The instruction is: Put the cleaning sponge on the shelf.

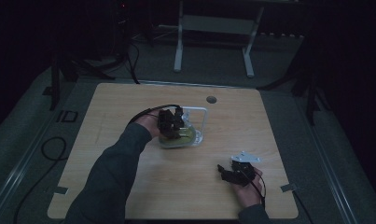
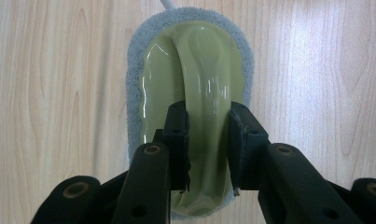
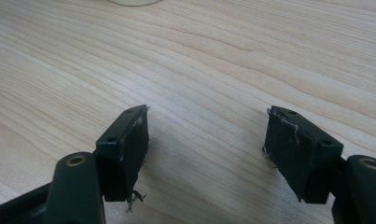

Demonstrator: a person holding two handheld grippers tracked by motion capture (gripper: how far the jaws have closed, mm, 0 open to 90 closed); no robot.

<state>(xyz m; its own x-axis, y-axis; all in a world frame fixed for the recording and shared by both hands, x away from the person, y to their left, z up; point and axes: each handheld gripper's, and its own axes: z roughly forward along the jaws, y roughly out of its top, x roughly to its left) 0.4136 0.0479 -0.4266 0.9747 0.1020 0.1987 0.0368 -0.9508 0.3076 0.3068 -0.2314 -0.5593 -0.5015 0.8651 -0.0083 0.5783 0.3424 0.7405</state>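
Left gripper (image 2: pixel 209 140) jaws narrow, clamped on the scrubber's (image 2: pixel 195 79) glossy green handle ridge, mid-desk (image 1: pixel 129 186). Likely light; handle stiff and slippery (pad soft), so grip the ridge. Right gripper (image 3: pixel 206 140) wide, empty, near right front corner.

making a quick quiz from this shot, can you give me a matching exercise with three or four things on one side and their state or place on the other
Things:
1. left gripper
2. right gripper
3. green scrubber handle
4. round hole

States or places:
A. at the table's far edge
B. clamped between two jaws
C. open, over bare wood
D. shut on the scrubber handle

Pairs: 1-D, 2-C, 3-B, 4-A
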